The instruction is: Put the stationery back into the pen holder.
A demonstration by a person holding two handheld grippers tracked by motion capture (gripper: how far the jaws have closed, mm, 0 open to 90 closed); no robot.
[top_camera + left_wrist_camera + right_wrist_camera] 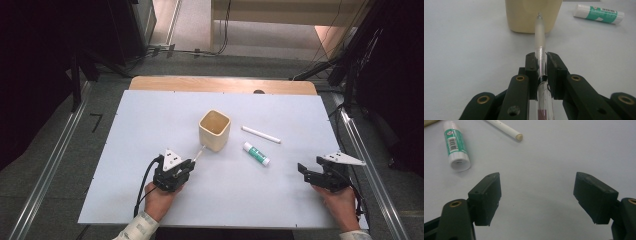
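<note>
My left gripper (189, 164) is shut on a clear pen (540, 35), whose frosted tip points at the cream square cup (215, 130) just ahead. In the left gripper view the pen runs between the two jaws and its tip nearly reaches the cup (531, 15). My right gripper (306, 170) rests at the table's right side, open with nothing between its jaws. A green-and-white glue stick (256, 153) lies right of the cup, and a white stick (261, 134) lies behind it. The right gripper view shows the glue stick (456, 145) and the white stick's end (509, 130) ahead of the open gripper (537, 192).
The white table mat (150, 115) covers a wooden table (220, 84). Metal rails run along the floor on both sides. Cables and dark equipment stand beyond the far edge.
</note>
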